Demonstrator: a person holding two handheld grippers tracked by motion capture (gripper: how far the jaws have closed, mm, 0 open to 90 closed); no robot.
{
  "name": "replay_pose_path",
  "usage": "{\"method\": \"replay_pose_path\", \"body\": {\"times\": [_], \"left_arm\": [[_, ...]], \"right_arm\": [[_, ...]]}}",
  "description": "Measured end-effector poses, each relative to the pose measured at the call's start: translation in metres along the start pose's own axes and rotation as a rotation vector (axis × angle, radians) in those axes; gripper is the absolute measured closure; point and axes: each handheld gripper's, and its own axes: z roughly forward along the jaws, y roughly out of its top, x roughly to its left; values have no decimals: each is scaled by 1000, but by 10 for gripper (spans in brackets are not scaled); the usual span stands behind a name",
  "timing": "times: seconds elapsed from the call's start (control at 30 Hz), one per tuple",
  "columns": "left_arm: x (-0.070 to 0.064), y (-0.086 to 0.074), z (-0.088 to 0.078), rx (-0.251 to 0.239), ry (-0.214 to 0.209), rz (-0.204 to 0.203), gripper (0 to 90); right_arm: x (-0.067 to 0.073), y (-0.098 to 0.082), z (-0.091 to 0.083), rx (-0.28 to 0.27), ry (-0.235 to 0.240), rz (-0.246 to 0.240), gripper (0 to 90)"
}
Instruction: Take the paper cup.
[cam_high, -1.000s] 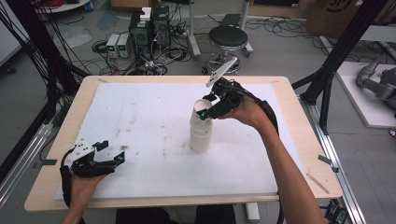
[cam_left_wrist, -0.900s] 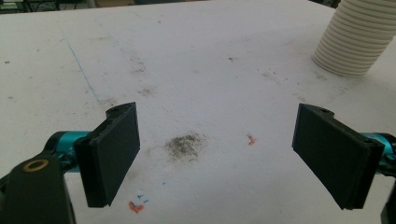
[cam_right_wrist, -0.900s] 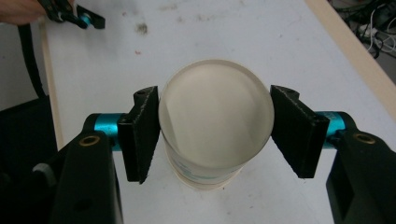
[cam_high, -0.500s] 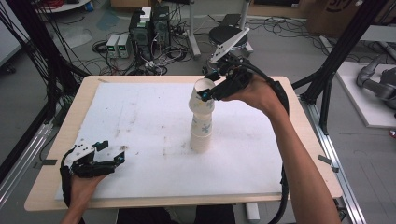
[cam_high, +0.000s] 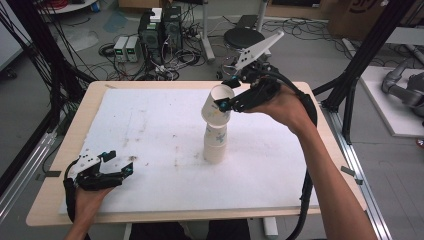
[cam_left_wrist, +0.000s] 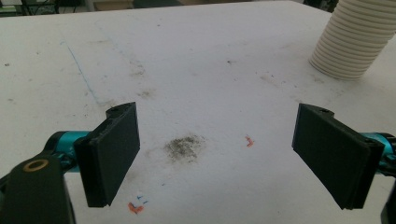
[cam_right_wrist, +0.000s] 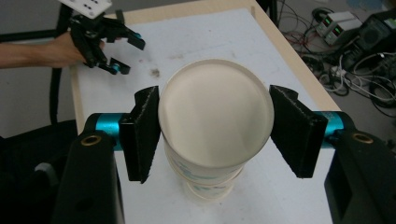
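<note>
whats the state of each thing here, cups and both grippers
top cup: clamped by its rim, tilted, lifted partly out of the stack
cup stack: upright on the white mat, mouths up
right gripper: shut on the top cup, raised
left gripper: open, nothing between its jaws, low over the mat

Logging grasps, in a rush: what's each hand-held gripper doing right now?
Left hand-held gripper: open, holding nothing.
Right hand-held gripper: closed on the top paper cup, above the cup stack.

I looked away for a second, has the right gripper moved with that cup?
Yes. The right gripper, shut on the top cup, has risen away from the cup stack standing on the table.
</note>
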Motion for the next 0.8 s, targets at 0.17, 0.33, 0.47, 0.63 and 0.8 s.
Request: {"method": "replay_pose_path", "body": {"times": [0.17,0.33,0.47,0.63,0.8], "left_arm": [[0,0,0,2,-2,-2,150],[0,0,0,5,-1,4,150],[0,0,0,1,-2,3,150],[0,0,1,6,-3,-2,150],[-1,0,0,3,-2,13,150]], "right_arm": [[9,-10,0,-65,13,-9,376],[26,-33,3,-175,38,-5,376],[35,-48,8,-232,38,12,376],[47,-61,14,-279,42,13,376],[62,-82,25,-370,59,34,376]]}}
